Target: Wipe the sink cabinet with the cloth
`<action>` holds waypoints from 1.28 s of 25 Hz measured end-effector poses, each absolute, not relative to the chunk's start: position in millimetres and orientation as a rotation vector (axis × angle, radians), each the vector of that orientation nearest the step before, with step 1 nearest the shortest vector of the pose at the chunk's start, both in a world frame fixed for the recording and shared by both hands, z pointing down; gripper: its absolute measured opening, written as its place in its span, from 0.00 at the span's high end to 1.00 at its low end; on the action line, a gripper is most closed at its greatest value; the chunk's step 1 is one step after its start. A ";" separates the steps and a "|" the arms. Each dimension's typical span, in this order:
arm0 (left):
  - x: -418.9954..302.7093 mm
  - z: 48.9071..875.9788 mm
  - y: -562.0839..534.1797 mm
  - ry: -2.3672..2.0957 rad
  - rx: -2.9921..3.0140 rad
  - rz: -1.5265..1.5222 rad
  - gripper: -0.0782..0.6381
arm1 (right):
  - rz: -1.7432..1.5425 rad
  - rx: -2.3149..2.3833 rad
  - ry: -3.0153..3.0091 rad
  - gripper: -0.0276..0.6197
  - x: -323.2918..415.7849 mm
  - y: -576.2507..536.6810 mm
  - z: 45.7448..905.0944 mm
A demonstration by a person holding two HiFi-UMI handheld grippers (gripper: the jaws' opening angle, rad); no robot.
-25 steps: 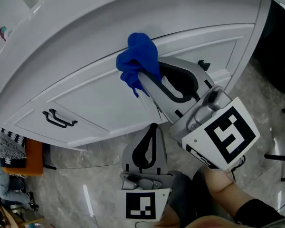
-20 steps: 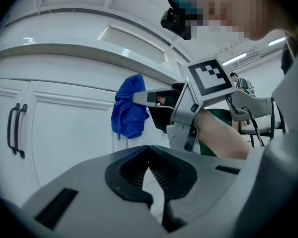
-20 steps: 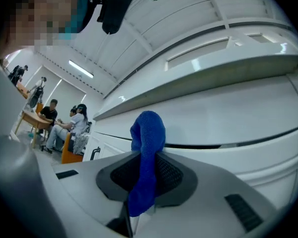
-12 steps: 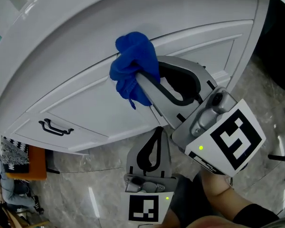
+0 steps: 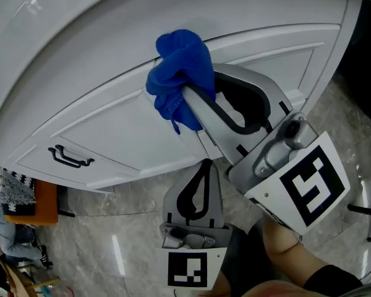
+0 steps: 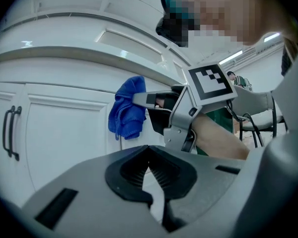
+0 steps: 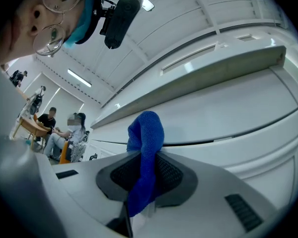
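Against the sink cabinet (image 5: 111,135), the right tool (image 5: 191,98) holds the cloth (image 5: 179,67).

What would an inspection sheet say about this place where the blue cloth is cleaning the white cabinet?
Surface: white sink cabinet, front panels look clean; a black handle on one door.
Job's things: blue cloth, bunched up, seemingly pressed on the cabinet near a door's top edge.
Clutter: nothing seen.
Grippers: right gripper shut on the blue cloth; left gripper shut and empty, held lower, touching nothing.
Cables: nothing seen.
Surroundings: grey marbled floor below the cabinet; people sitting far off.
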State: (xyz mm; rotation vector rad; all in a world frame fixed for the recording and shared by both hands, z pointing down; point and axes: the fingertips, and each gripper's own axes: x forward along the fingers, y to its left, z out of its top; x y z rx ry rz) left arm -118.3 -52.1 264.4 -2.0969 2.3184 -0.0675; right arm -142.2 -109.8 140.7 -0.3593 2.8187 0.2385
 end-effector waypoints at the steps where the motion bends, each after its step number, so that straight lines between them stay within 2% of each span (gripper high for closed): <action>1: -117.7 265.0 -52.4 2.327 -2.085 -0.078 0.88 | 0.270 -0.357 2.807 0.83 -139.5 -110.5 138.8; 10: -93.9 248.4 -62.4 2.197 -2.111 0.112 0.88 | 0.366 -0.434 2.806 0.83 -110.2 -123.3 135.5; 32: -66.6 252.2 -64.1 2.138 -2.219 0.096 0.88 | 0.377 -0.590 2.799 0.83 -87.4 -141.8 137.9</action>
